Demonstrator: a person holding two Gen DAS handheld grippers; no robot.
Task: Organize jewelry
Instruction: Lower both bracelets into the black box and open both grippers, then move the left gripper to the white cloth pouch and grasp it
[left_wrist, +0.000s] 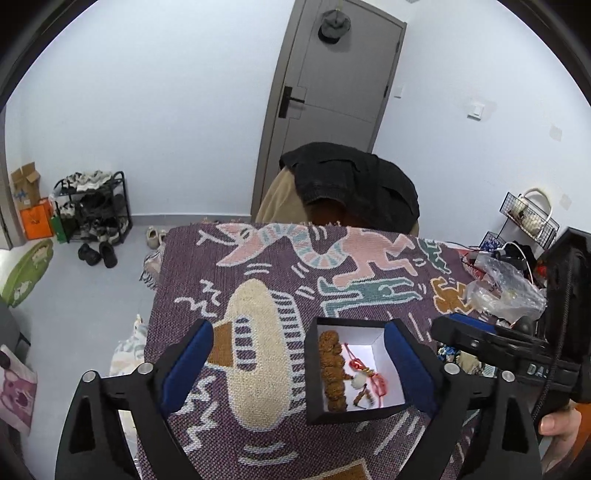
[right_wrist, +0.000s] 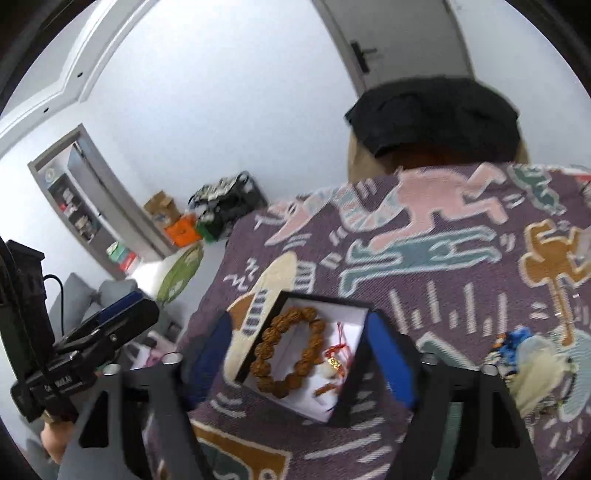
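Note:
A black jewelry box (left_wrist: 314, 373) with a white inside sits on the patterned purple cloth (left_wrist: 229, 266). It holds a brown bead bracelet (left_wrist: 332, 369) and a red cord charm (left_wrist: 373, 376). My left gripper (left_wrist: 299, 365) is open; its right finger stands at the box's right wall, its left finger well to the left. In the right wrist view the box (right_wrist: 354, 384) lies between the fingers of my open right gripper (right_wrist: 301, 354), with the bracelet (right_wrist: 288, 350) and the charm (right_wrist: 334, 360) inside. The right gripper (left_wrist: 480, 339) shows in the left wrist view, the left gripper (right_wrist: 110, 325) in the right wrist view.
A clear plastic bag (left_wrist: 506, 288) and more jewelry (right_wrist: 517, 350) lie on the cloth at the right. A chair with a black jacket (left_wrist: 354, 181) stands behind the table. A shoe rack (left_wrist: 92, 206) and a door (left_wrist: 332, 92) are farther back.

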